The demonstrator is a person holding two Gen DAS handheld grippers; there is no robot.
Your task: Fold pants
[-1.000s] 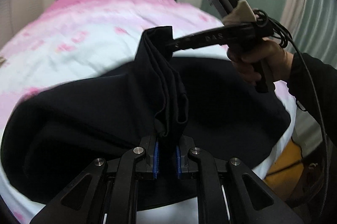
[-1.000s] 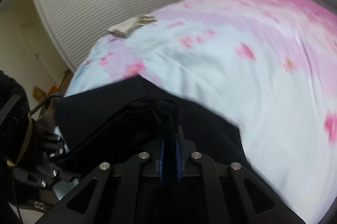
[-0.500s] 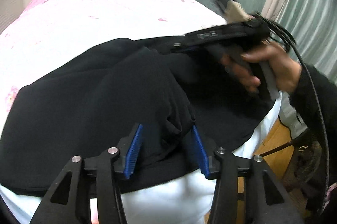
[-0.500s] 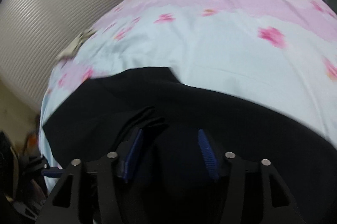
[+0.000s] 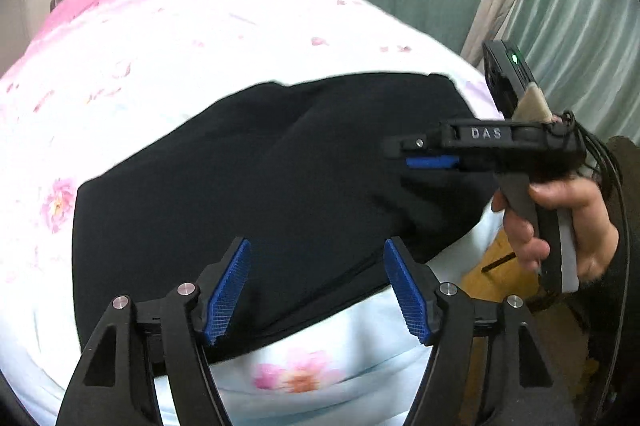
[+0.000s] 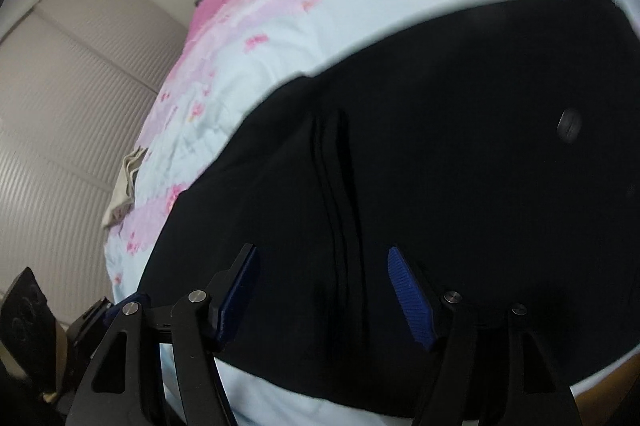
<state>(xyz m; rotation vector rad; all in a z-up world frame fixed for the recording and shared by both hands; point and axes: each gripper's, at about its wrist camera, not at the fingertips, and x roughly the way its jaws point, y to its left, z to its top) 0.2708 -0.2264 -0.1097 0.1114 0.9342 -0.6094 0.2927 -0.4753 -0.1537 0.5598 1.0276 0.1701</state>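
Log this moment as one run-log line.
black fabric pants: folded on floral bedsheet | left gripper: jaws opening, empty | right gripper: jaws opening, empty

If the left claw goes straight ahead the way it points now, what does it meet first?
Most likely the black pants lying on the bed. The left claw is opening with nothing held between its pads, and the cloth lies directly ahead; depth is unclear.

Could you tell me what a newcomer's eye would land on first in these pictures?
Probably the black pants, a dark mass lying across the near end of the pink-and-white floral bedspread. Next, the blue-padded left gripper, jaws opening with nothing pinched between them, and the right gripper in a hand above the pants' right edge.
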